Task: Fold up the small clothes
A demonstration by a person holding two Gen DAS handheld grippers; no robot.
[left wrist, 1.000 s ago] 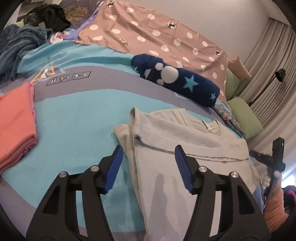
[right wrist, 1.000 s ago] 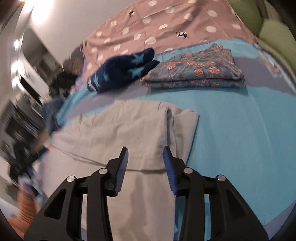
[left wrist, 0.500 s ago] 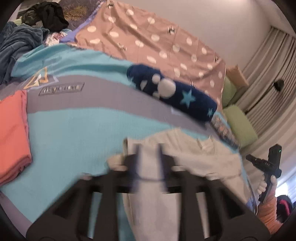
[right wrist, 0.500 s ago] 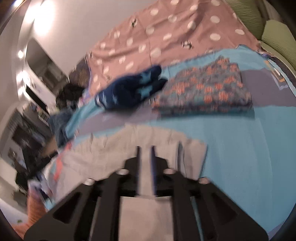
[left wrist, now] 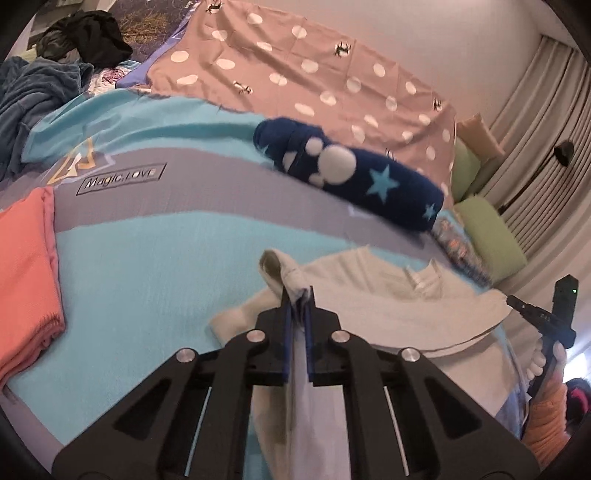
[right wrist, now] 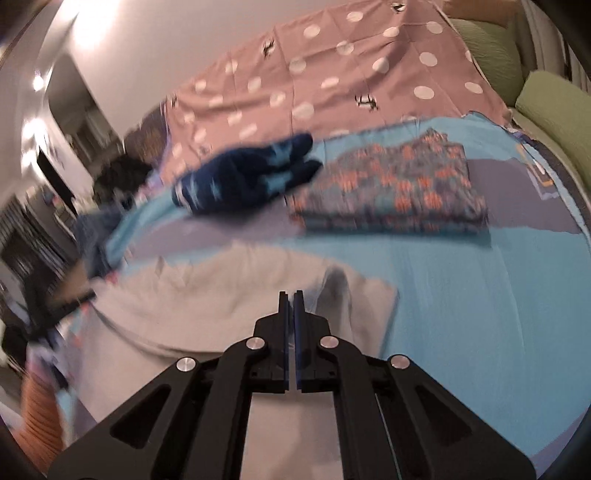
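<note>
A beige garment (left wrist: 388,306) lies spread on the turquoise and grey bedcover (left wrist: 147,251). My left gripper (left wrist: 297,295) pinches a raised fold at the garment's left edge, its jaws closing tight with cloth showing between the blue pads. In the right wrist view the same beige garment (right wrist: 221,295) fills the lower middle. My right gripper (right wrist: 291,295) has its jaws closing to a thin slit on the garment's right part, and the fabric rises in a ridge beside them. At the far right of the left wrist view a hand in an orange sleeve (left wrist: 546,410) holds the right gripper.
A navy star-patterned roll (left wrist: 354,177) lies beyond the garment. Folded orange cloth (left wrist: 26,266) sits at the left, folded floral cloth (right wrist: 391,192) at the right. A pink polka-dot sheet (left wrist: 295,74), green pillows (left wrist: 491,240) and heaped dark clothes (left wrist: 85,33) line the back.
Both grippers stood open over the flat garment a second ago. Both have since closed on it, and the pinched edges have lifted off the bedcover.
</note>
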